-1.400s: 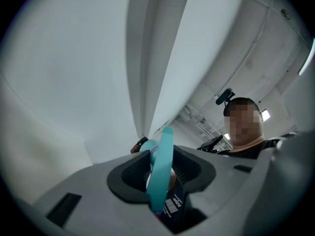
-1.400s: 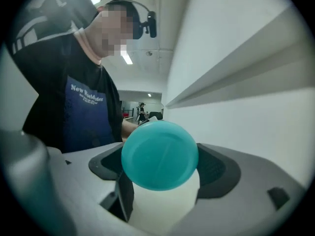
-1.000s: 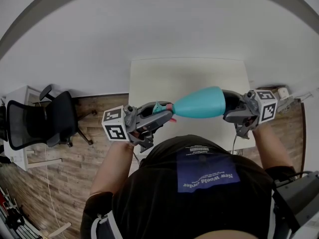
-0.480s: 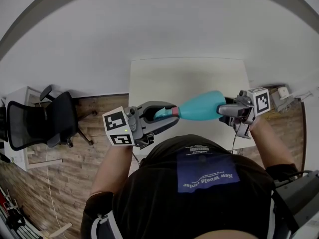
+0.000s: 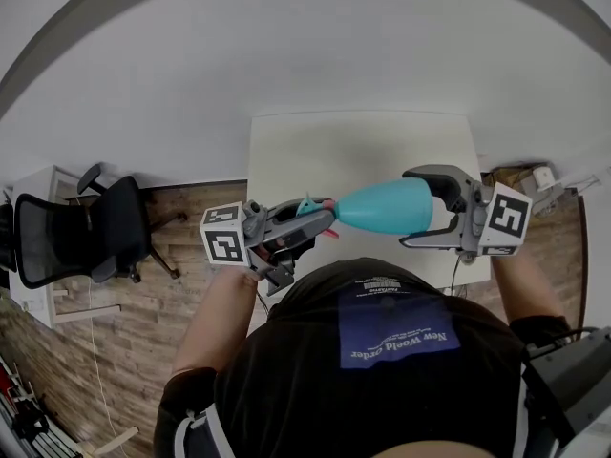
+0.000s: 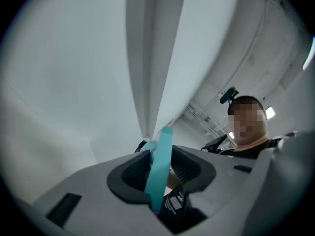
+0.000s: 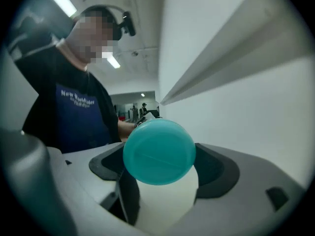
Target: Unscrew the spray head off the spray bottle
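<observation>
A teal spray bottle (image 5: pixel 382 206) hangs level in the air above the front edge of a white table (image 5: pixel 363 141). Its neck points left and its round base (image 7: pixel 159 151) points right. My left gripper (image 5: pixel 307 219) is shut on the teal spray head (image 5: pixel 313 208), which has a pink part by the neck. In the left gripper view the teal trigger (image 6: pixel 160 168) stands pinched between the dark pads. My right gripper (image 5: pixel 427 208) is shut on the bottle's wide base end, one finger above and one below. In the right gripper view the base fills the gap between the pads (image 7: pixel 216 171).
A black office chair (image 5: pixel 86 232) stands on the wooden floor (image 5: pixel 143 351) at the left, beside a white cabinet (image 5: pixel 38 184). The person's torso (image 5: pixel 372 370) sits just below both grippers. Cables and small items lie past the table's right end (image 5: pixel 535 175).
The right gripper has rolled about the bottle's axis, so its two fingers now show above and below the base. The left gripper has rolled back from its turned pose. The bottle stays held level.
</observation>
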`<move>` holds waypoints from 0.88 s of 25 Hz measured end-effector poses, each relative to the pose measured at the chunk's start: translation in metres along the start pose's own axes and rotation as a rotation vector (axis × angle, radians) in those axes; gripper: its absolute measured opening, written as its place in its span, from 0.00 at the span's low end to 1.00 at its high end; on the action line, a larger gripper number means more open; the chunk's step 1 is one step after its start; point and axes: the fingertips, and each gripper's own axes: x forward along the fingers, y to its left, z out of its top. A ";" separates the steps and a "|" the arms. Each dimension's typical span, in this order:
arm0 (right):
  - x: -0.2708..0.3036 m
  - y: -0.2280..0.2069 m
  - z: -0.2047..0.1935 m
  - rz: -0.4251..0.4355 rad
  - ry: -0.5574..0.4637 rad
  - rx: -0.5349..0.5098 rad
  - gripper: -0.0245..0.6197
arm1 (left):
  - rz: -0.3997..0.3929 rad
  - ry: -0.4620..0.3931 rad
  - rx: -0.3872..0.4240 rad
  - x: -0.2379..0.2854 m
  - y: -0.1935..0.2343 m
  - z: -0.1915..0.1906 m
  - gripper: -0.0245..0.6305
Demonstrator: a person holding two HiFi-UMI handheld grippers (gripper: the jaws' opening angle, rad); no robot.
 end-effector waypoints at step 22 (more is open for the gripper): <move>-0.018 0.004 0.018 -0.035 -0.123 -0.068 0.69 | -0.107 -0.107 -0.094 0.001 -0.010 0.008 0.25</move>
